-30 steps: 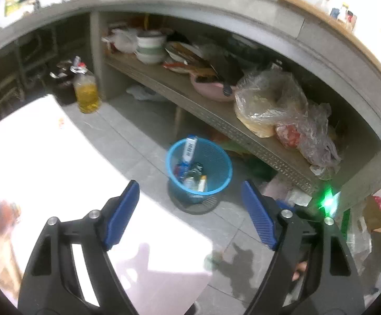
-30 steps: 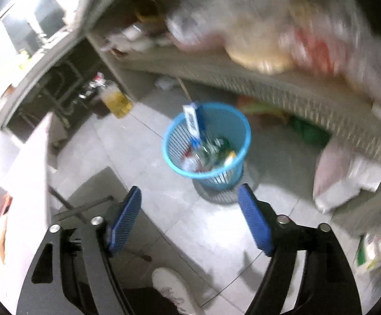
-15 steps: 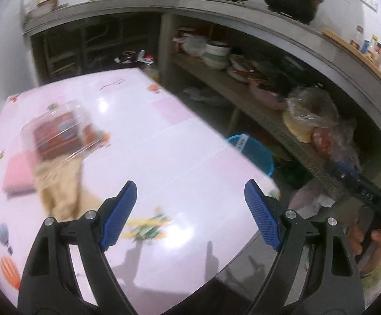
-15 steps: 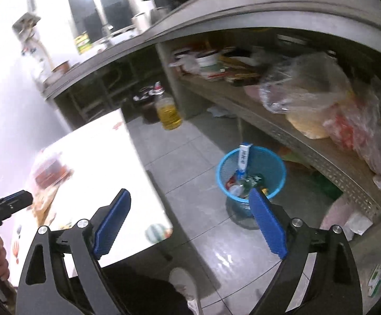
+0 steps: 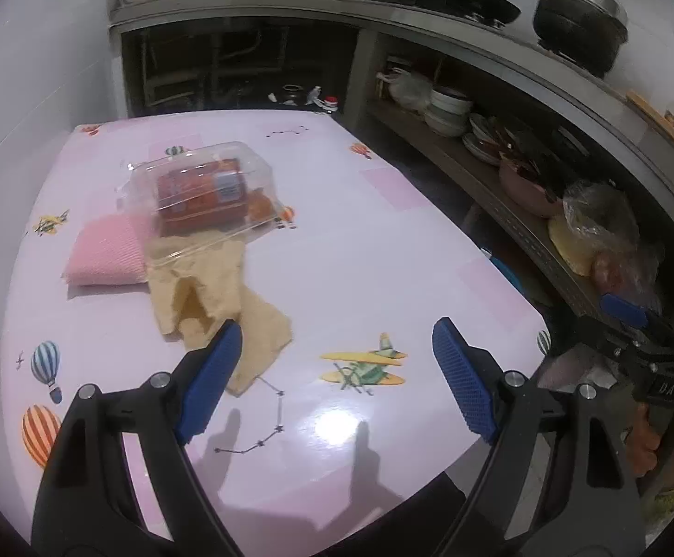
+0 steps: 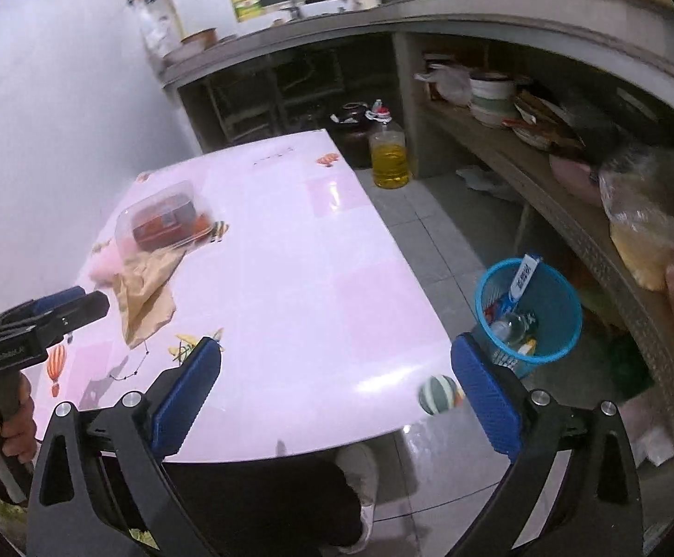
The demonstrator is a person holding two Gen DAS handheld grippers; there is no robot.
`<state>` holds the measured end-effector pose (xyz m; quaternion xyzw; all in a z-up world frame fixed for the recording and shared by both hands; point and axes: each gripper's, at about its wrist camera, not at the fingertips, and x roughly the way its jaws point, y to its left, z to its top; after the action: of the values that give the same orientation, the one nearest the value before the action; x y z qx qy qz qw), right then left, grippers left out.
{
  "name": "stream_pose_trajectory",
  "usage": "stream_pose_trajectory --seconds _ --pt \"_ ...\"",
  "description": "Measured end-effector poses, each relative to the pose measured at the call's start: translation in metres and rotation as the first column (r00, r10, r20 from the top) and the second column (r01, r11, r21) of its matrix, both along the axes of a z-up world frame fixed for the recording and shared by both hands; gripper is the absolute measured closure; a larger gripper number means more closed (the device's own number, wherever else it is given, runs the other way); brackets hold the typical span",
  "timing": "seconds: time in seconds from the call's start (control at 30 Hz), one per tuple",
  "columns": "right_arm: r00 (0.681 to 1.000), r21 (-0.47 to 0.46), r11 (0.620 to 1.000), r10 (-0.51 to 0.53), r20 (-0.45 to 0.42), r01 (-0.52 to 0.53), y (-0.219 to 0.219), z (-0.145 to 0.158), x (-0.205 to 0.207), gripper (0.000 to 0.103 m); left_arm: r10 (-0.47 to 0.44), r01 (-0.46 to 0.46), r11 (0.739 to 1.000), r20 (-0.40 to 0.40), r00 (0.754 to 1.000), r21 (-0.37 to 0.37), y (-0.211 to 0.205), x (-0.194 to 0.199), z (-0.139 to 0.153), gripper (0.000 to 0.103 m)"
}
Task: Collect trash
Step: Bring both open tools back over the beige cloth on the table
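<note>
Both views swung from blue bin [image 6: 529, 311] to pink table [image 5: 360, 250]. Left gripper [image 5: 337, 366] spread, empty; right gripper [image 6: 337, 387] jaws opening, empty. Remaining trash, tan paper [image 5: 216, 306] and clear box [image 5: 197, 190], lay at 11 o'clock. Next pickup judged imminent.

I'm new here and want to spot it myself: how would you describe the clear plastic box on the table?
Start at the pink table printed with balloons and planes. Toward its far left lies a small pile: a pink pad, crumpled tan paper, and the clear plastic box resting partly on both. It is the only see-through thing there, with a red label showing inside.
</note>
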<state>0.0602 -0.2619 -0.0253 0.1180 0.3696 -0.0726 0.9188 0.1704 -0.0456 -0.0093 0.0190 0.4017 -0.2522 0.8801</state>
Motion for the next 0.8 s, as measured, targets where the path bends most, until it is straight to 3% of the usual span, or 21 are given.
stream_pose_trajectory --seconds 0.33,0.57,0.8 --pt "0.998 -0.238 0.970 0.037 -0.055 -0.049 0.033 0.003 0.027 0.006 0.085 -0.085 0.996 0.014 0.996 0.007 0.034 0.005 -0.005 0.023" --pt "0.994 -0.124 0.987 0.108 0.030 -0.104 0.032 0.001 0.026 0.006 0.153 -0.153 0.988 0.026 0.988 0.023 0.063 0.006 -0.013 0.023" --pt "0.990 0.001 0.990 0.140 0.016 -0.140 0.039 -0.008 0.041 0.006 0.179 -0.179 0.984 -0.008 0.984 0.013 0.079 0.014 -0.025 0.023"
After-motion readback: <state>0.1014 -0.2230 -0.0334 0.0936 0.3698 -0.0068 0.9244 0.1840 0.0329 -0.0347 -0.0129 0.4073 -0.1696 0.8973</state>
